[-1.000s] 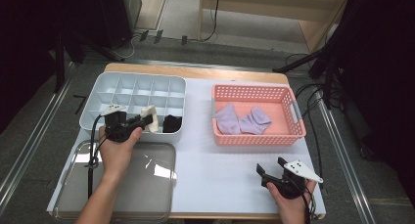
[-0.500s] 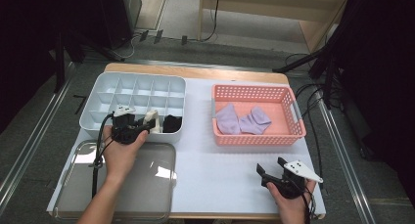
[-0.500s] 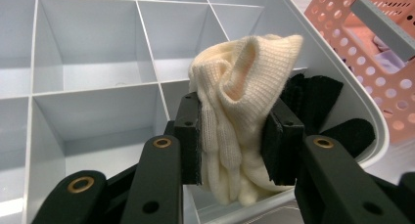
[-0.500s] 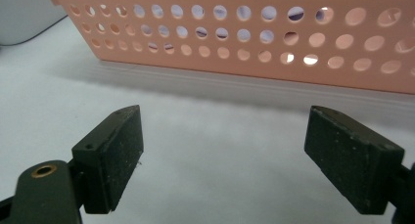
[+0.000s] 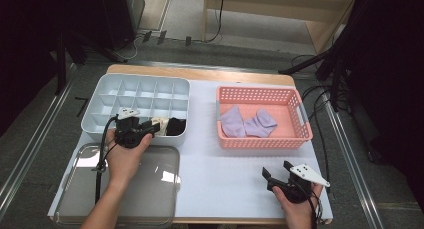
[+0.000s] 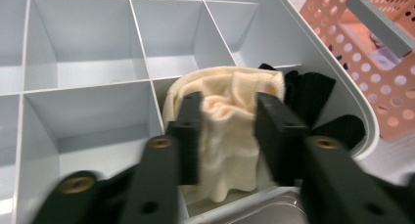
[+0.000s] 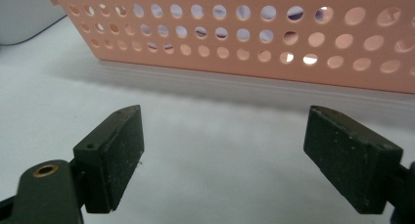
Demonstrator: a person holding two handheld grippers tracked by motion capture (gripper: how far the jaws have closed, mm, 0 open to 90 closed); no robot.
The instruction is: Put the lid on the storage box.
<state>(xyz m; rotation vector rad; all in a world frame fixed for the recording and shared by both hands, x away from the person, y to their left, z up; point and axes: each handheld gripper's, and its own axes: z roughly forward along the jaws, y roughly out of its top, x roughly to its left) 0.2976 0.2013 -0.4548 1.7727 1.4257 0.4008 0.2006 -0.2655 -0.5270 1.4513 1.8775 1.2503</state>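
while the high view looks down: left gripper [image 5: 150, 127] is at the near row of the divided tray [image 5: 100, 91], right gripper [image 5: 274, 178] rests near the pink basket [image 5: 260, 142].
left gripper view: jaws, just closing, pinch the cream sock [image 6: 227, 136] over its compartment, beside the black sock [image 6: 313, 94].
right gripper view: jaws wide apart, nothing between them.
step: packing the sock.
next: push it deeper, then release.

Pink basket [image 5: 262, 140] with lilac socks [image 5: 248, 123], metal tray [image 5: 150, 191] beside it
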